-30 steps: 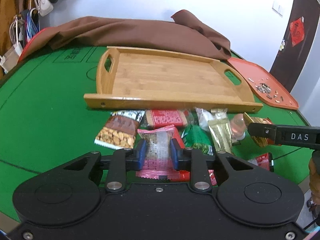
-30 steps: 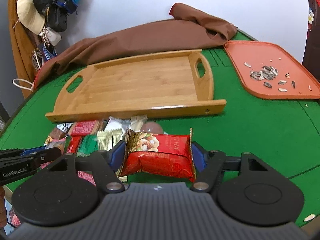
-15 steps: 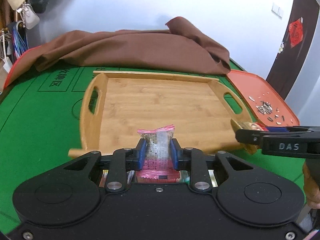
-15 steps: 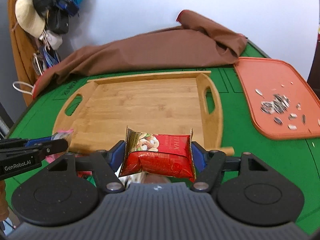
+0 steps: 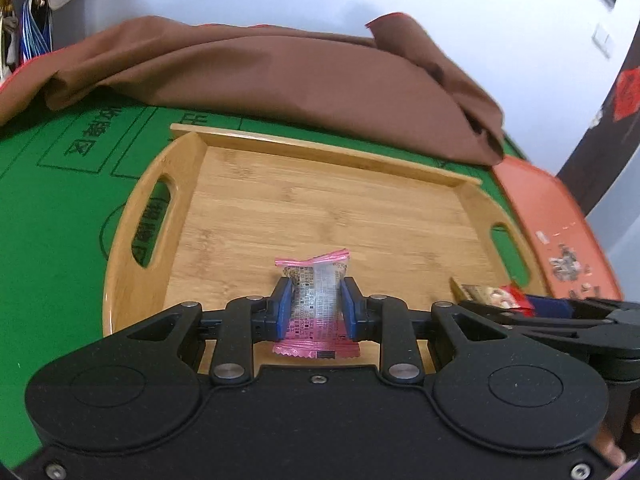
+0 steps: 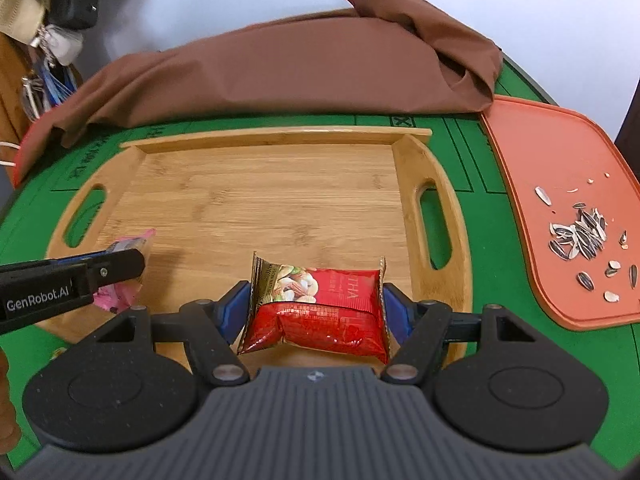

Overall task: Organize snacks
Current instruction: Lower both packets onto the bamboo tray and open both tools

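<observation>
Pinching a pink packet (image 5: 316,304) between nearly closed jaws, the left gripper (image 5: 315,300) hangs low in the frame over the wooden tray (image 5: 320,216); the right gripper (image 6: 316,308), jaws wider, clamps a red nut packet (image 6: 320,308) above the tray's lower right. Released too near the front rim, either snack could likely slide onto the green table (image 6: 472,160).

Left tool (image 5: 315,300) clamped narrow; right tool (image 6: 316,304) clamped wide, both angled down.
</observation>
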The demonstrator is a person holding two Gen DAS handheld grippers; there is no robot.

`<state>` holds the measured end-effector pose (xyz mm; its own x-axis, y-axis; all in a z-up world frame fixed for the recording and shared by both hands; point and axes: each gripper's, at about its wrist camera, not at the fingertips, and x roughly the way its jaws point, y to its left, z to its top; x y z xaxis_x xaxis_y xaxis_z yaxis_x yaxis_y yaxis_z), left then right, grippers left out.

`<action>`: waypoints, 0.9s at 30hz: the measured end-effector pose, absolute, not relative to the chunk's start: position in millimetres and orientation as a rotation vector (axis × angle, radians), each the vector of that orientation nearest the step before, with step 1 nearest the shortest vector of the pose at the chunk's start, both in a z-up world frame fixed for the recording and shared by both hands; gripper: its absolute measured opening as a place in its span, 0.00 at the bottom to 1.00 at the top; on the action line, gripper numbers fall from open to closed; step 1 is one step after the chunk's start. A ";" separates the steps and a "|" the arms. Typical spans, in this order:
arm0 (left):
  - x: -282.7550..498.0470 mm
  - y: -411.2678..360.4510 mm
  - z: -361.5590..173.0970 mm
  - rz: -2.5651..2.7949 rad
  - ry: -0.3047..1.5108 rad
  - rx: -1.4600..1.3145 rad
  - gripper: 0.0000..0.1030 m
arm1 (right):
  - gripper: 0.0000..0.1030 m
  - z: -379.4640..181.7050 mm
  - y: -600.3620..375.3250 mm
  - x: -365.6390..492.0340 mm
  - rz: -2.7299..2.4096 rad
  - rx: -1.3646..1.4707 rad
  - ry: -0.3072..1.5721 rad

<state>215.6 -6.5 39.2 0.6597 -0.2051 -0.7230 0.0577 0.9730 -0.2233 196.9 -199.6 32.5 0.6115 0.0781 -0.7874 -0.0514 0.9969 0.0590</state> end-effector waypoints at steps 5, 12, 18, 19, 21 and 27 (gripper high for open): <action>223.7 -13.9 33.1 -0.143 0.838 -0.138 0.24 | 0.69 24.5 -200.1 208.9 0.057 0.034 0.934; 227.6 -19.2 26.4 -0.129 0.836 -0.104 0.24 | 0.69 21.0 -200.3 210.3 0.058 0.030 0.926; 225.7 -25.8 24.0 -0.125 0.818 -0.067 0.24 | 0.70 20.1 -199.7 209.3 0.068 0.018 0.916; 225.6 -26.4 23.7 -0.124 0.816 -0.065 0.25 | 0.71 20.1 -199.7 209.1 0.069 0.018 0.916; 225.2 -27.2 23.7 -0.122 0.814 -0.070 0.25 | 0.72 20.4 -199.5 208.7 0.075 0.017 0.916; 213.8 -32.0 32.2 -0.129 0.770 -0.015 0.46 | 0.83 22.9 -196.7 203.5 0.088 -0.013 0.897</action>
<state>213.8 -32.0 32.2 0.7105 -0.1218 -0.6930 0.1110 0.9920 -0.0606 203.5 -196.7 22.9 0.6202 0.0712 -0.7812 -0.0824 0.9963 0.0254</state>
